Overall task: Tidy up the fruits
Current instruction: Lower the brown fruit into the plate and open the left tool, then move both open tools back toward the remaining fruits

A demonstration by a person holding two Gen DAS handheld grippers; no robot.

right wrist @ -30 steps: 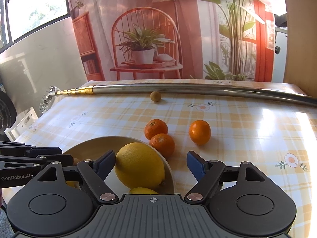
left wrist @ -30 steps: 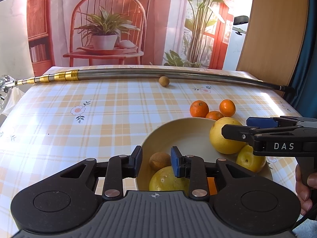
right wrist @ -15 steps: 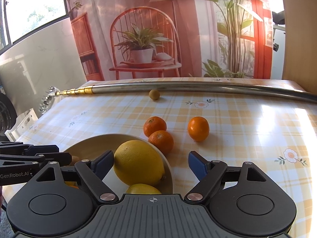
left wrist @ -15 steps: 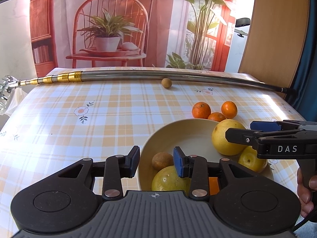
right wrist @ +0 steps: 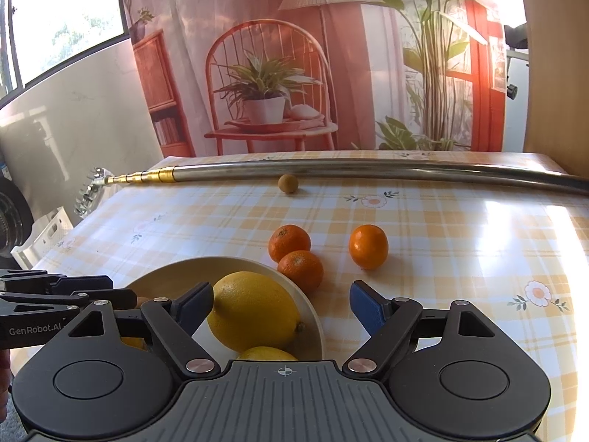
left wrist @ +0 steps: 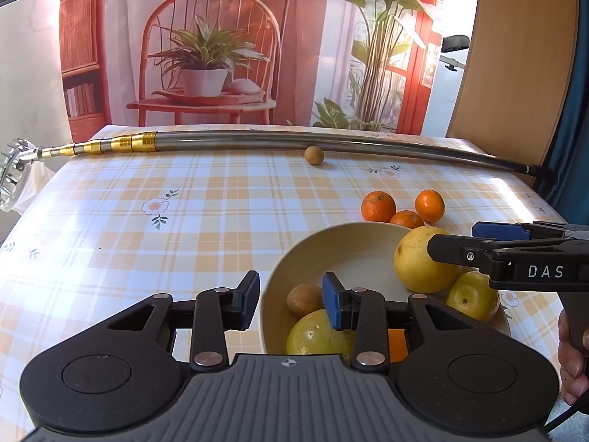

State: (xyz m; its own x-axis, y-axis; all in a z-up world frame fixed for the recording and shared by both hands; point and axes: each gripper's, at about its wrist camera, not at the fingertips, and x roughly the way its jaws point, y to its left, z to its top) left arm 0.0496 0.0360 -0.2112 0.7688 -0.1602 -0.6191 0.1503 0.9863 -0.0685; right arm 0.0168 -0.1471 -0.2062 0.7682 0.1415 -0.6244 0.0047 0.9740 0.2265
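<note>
Left wrist view has the left tool (left wrist: 290, 296) spread apart and empty, its blue pads straddling the near rim of a smooth, cream-coloured round bowl (left wrist: 331, 237). Inside the bowl lie a small brown, matte, egg-shaped fruit (left wrist: 304, 300), a speckled yellow round fruit (left wrist: 318, 335) partly under the tool, a sliver of something orange (left wrist: 397, 340) too hidden to name, a big pebbly yellow citrus (left wrist: 423, 261) and a smaller yellow fruit (left wrist: 473, 296). Coming in from the right edge, the right tool (left wrist: 497, 237) shows side-on above those last two, with part of a hand (left wrist: 572, 364) on its grip.

Right wrist view shows what that side-on look hides: the right tool (right wrist: 281, 304) is wide open and grips nothing, one pad over the bowl (right wrist: 313, 316) beside the big lemon-shaped citrus (right wrist: 254, 311), the other over the tabletop (right wrist: 460, 232). Beyond the bowl's far rim three glossy orange mandarins (right wrist: 300, 269) sit on the tabletop, two close together, the third (right wrist: 368, 246) set apart to the right. Covering the tabletop is a shiny yellow-and-white check cloth with printed flowers. Farther back a small tan ball-shaped fruit (right wrist: 288, 183) rests just beside a long steel pole (right wrist: 331, 171) with gold telescoping rings. The brown fruit and the speckled one show only from the left.
</note>
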